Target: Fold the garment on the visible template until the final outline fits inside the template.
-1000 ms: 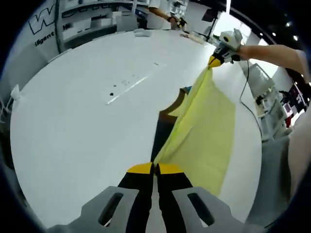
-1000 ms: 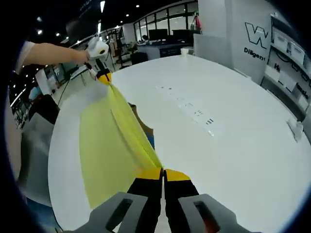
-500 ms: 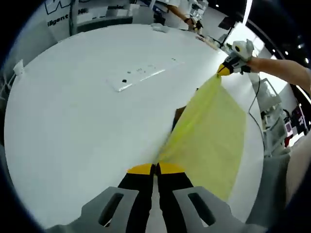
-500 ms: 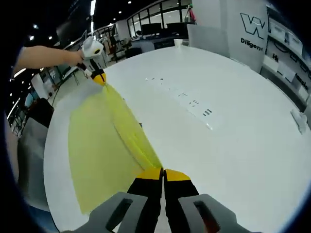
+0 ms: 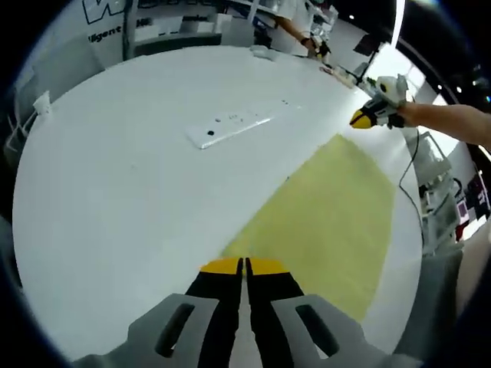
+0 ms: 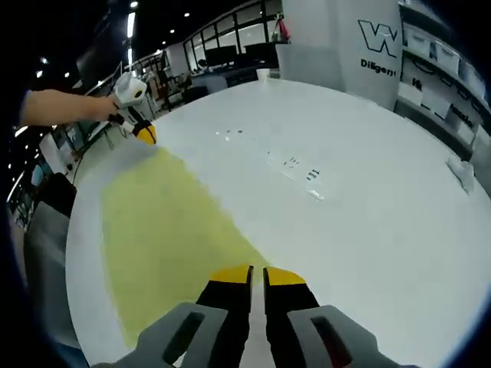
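Note:
A yellow garment [image 5: 330, 215] lies spread flat on the white round table [image 5: 115, 199]. My left gripper [image 5: 244, 265] is low over the garment's near corner, jaws pressed together with the cloth edge at its tips. In the left gripper view my right gripper [image 5: 367, 118] hovers just beyond the far corner, apart from the cloth. In the right gripper view the garment [image 6: 169, 230] stretches from my right gripper [image 6: 258, 271], whose jaws stand slightly parted with nothing between them, to my left gripper [image 6: 143, 133] at the far corner.
A white strip with small dark marks [image 5: 230, 127] lies mid-table, beyond the garment [image 6: 295, 170]. A small white object [image 5: 42, 102] sits at the table edge. A person's forearm [image 5: 453, 123] holds the right gripper. Another person [image 5: 295, 23] works at a far bench.
The garment, held taut above the table between both grippers, has come down and now lies flat. The right gripper's jaws have parted and let its corner go.

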{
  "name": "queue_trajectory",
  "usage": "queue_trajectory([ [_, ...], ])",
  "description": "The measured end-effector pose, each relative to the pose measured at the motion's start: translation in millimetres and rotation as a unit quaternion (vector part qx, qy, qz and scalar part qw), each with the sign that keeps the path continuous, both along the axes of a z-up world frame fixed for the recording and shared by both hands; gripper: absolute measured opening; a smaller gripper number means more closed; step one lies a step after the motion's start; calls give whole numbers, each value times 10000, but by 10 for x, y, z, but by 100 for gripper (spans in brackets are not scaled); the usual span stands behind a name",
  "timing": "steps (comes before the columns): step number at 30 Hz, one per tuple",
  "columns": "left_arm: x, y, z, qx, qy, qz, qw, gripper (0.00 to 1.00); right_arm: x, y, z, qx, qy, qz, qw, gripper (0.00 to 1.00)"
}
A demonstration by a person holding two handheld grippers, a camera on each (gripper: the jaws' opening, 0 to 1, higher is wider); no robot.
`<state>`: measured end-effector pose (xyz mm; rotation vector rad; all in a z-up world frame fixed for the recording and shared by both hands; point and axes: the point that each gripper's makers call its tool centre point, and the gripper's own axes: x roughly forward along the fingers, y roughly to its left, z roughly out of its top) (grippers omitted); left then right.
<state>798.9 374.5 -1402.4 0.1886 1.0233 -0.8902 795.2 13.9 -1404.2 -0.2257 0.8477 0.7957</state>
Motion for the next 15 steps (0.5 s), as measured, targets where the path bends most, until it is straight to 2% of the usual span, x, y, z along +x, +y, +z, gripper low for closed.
queue_trajectory([
  [6, -179, 34, 62, -189, -124, 23, 9997, 5, -284, 11, 39, 60, -18, 100, 9999, 2],
  [15, -568, 72, 136, -472, -227, 134, 9985, 15, -682, 56, 68, 240, -76, 90, 9996, 4],
])
